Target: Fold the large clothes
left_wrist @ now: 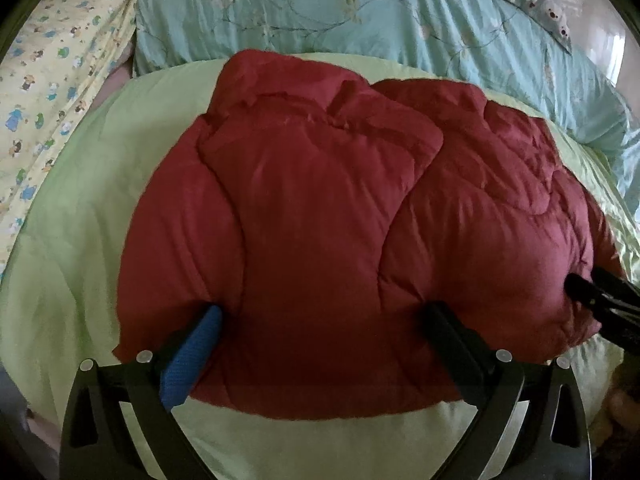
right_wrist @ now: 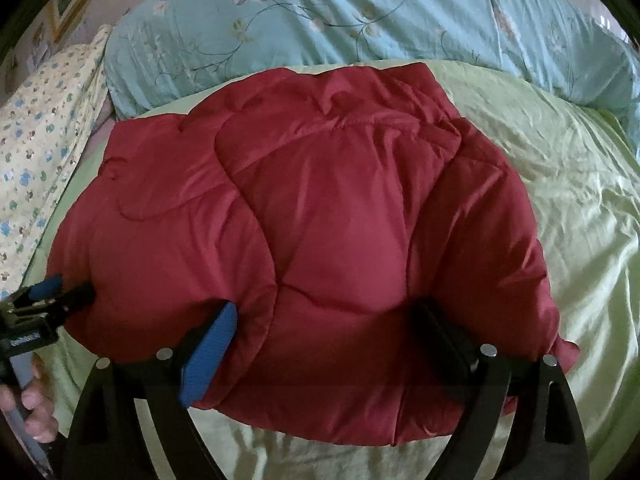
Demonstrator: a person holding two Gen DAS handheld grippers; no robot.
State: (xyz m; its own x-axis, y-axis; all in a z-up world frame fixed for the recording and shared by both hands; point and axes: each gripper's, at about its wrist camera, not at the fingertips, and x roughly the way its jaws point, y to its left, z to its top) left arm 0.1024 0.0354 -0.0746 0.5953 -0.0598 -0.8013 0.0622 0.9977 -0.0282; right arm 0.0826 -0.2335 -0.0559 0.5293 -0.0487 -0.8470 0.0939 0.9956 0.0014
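A puffy dark red quilted jacket lies folded in a bundle on a light green sheet; it also shows in the right wrist view. My left gripper has its jaws wide apart, pressed into the jacket's near left edge with the padding bulging between them. My right gripper stands the same way, jaws wide, on the near right part. Each gripper shows at the edge of the other's view: the right one, the left one.
A turquoise floral duvet lies bunched along the far side. A yellow cartoon-print cloth lies at the far left. Green sheet runs off to the right of the jacket. A hand holds the left gripper's handle.
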